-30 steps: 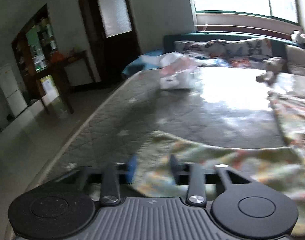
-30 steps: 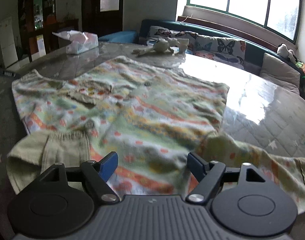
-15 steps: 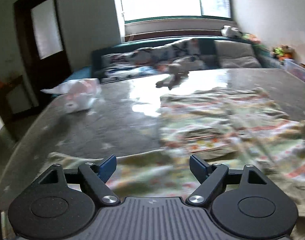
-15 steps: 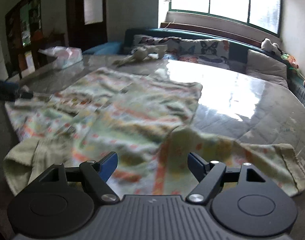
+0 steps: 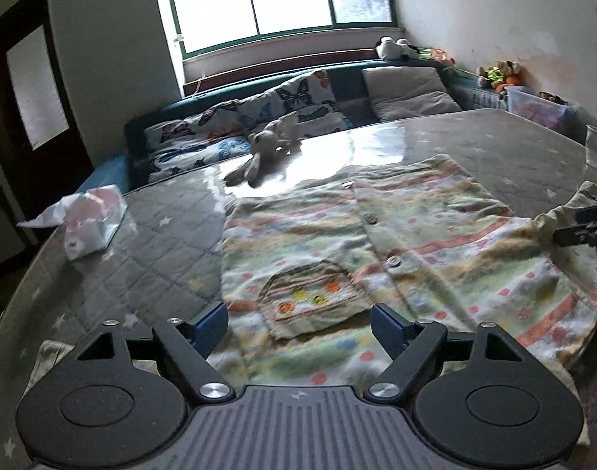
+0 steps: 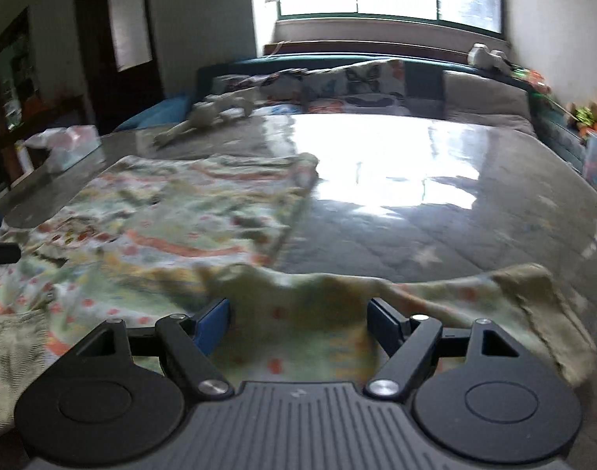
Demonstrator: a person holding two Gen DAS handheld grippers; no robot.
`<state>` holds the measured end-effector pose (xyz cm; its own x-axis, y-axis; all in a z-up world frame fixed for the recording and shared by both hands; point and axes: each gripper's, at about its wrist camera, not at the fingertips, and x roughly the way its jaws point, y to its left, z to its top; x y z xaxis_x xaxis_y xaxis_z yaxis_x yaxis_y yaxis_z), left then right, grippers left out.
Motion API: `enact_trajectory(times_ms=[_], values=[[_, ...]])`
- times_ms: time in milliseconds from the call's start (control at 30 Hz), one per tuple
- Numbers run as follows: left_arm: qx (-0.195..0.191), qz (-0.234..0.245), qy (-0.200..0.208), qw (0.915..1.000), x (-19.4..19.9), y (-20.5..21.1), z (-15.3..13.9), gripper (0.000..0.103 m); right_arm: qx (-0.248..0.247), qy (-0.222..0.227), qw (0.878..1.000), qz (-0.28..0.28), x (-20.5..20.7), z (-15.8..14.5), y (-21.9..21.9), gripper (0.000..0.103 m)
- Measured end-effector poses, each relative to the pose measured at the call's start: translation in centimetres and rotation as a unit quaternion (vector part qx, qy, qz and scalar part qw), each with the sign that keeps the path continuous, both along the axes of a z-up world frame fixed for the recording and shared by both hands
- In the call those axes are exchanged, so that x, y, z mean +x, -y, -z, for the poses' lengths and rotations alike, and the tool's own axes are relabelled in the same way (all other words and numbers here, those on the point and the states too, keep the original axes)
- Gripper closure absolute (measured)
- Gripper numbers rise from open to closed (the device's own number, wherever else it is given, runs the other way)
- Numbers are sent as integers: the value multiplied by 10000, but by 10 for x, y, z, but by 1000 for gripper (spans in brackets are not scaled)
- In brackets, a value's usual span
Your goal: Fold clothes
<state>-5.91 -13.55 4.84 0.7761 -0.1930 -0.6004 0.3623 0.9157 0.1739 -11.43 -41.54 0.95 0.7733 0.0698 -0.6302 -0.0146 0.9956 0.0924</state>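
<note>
A pastel striped, dotted cardigan (image 5: 396,243) with buttons and a chest pocket (image 5: 312,297) lies spread flat on the glossy quilted table. My left gripper (image 5: 300,323) is open and empty just above its near edge, by the pocket. My right gripper (image 6: 298,319) is open and empty over the cardigan's right sleeve (image 6: 435,293), which stretches across the table to a pale cuff (image 6: 552,309). The cardigan body (image 6: 173,231) lies to its left. The right gripper's fingers also show at the right edge of the left wrist view (image 5: 584,227).
A tissue pack (image 5: 89,221) sits at the table's left. A plush rabbit (image 5: 265,154) lies at the far edge. A clear plastic cup (image 5: 596,147) stands at the right. A sofa with butterfly cushions (image 5: 282,105) runs behind the table, under the window.
My left gripper, shut on the cardigan's left edge a second ago, has opened, let go and swung right over the pocket. My right gripper has shifted right from the body onto the sleeve.
</note>
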Motion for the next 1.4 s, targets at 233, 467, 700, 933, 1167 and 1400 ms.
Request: enact_trajectory(times_ms=[233, 467, 700, 933, 1167, 1400], values=[[-46, 396, -2, 9992, 0, 29, -3, 21, -88, 206, 9939, 1076, -11, -8, 64, 28], [-36, 973, -95, 9952, -8, 66, -2, 21, -36, 63, 9821, 1881, 0, 1, 117, 47], [88, 1543, -224, 9877, -21, 100, 10, 21, 16, 104, 9844, 1757, 12, 7, 126, 61], [267, 1701, -416, 9842, -24, 111, 27, 21, -133, 209, 9827, 1837, 3, 2, 124, 94], [288, 1679, -462, 9843, -23, 110, 31, 21, -237, 244, 9782, 2049, -14, 4, 123, 83], [76, 1515, -330, 9879, -20, 100, 18, 15, 103, 358, 9731, 2272, -44, -6, 131, 63]])
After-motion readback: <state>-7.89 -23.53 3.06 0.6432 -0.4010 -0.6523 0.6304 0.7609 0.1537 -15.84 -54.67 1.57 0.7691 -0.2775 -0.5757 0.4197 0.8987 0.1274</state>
